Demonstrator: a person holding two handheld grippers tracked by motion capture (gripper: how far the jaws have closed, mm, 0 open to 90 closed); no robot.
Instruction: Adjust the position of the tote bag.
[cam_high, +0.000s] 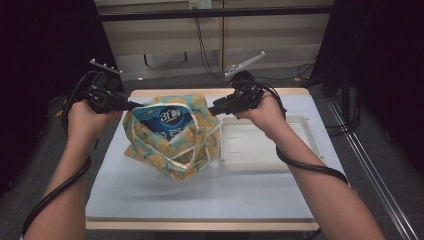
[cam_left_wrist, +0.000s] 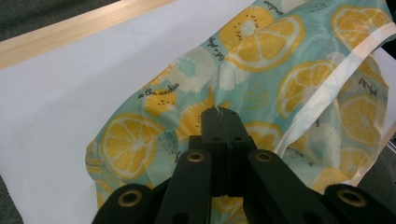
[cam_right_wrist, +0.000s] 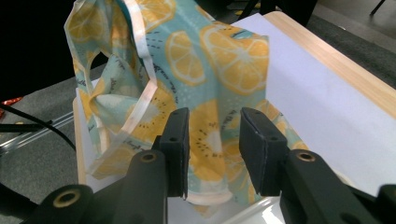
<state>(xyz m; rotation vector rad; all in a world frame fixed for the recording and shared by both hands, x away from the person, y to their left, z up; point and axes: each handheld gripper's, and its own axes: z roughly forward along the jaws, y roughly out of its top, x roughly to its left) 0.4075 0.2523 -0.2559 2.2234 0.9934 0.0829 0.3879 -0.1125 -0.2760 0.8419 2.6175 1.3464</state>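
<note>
Table (cam_high: 150, 200), white top with a wooden edge, carried the work. A white tray (cam_high: 300, 125) lay on its right half, bare as far as could be seen. The bag (cam_high: 172, 142), teal cloth printed with lemon slices, hung lifted over the table's middle, bottom sagging just above the surface, just left of the tray. A blue-and-white packet (cam_high: 167, 120) sat inside it, top showing at the mouth.

Left gripper (cam_left_wrist: 219, 112): jaws pressed together on a fold of the bag's cloth, holding that side up. Right gripper (cam_right_wrist: 214, 123): jaws spread, cloth lying between them but the pads not pressing it.

Judgement: packing looked done, since the packet was in the bag. What was left seemed to be setting the bag down and letting go on the left.
</note>
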